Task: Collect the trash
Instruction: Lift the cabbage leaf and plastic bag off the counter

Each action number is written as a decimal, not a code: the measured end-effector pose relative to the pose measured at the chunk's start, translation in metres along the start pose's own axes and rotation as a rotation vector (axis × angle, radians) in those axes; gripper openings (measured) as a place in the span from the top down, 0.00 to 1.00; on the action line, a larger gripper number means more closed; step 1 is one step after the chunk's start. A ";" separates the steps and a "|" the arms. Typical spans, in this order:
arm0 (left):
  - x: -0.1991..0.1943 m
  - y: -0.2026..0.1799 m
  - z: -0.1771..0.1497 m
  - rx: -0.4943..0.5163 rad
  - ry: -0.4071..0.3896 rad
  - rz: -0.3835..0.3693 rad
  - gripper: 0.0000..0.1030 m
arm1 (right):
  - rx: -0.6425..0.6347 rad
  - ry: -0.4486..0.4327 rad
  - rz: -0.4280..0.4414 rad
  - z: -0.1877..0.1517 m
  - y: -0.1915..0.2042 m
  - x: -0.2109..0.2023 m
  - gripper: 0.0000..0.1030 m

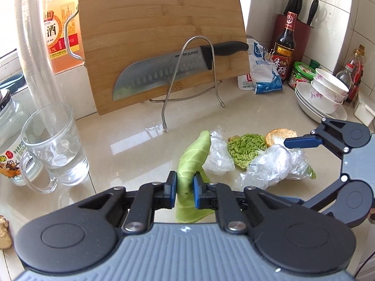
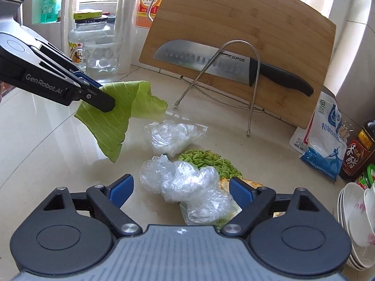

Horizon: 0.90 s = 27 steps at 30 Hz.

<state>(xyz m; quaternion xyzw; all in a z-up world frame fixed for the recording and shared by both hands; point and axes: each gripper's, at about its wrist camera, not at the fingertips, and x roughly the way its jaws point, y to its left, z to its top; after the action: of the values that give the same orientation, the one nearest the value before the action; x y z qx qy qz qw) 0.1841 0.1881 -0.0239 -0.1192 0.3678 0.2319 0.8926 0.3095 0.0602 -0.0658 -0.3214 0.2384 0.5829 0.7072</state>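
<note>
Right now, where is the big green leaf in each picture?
Left wrist view: the leaf is low in the middle, pinched in the left tool.
Right wrist view: the leaf is on the left, lifted off the counter, hanging from the left tool.
Shared landmark: the knife leaning on the cutting board behind it.

Glossy beige countertop (image 1: 131, 145), crumpled plastic wrap (image 2: 178, 182), glass mug (image 1: 56, 145), knife rack (image 1: 187, 75), stacked bowls (image 1: 325, 93)
</note>
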 end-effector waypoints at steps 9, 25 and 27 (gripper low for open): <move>-0.002 0.001 0.001 0.002 -0.004 0.008 0.88 | -0.025 0.009 -0.006 0.002 0.000 0.007 0.35; -0.012 -0.005 0.001 0.080 0.021 -0.022 0.88 | 0.046 -0.012 0.008 0.000 0.001 -0.022 0.44; -0.016 -0.006 0.000 0.089 0.023 -0.032 0.88 | 0.055 -0.020 0.024 0.000 0.002 -0.030 0.44</move>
<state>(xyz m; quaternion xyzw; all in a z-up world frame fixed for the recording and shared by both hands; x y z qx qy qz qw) 0.1773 0.1779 -0.0118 -0.0877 0.3860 0.1996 0.8964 0.3012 0.0402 -0.0446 -0.2933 0.2512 0.5877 0.7110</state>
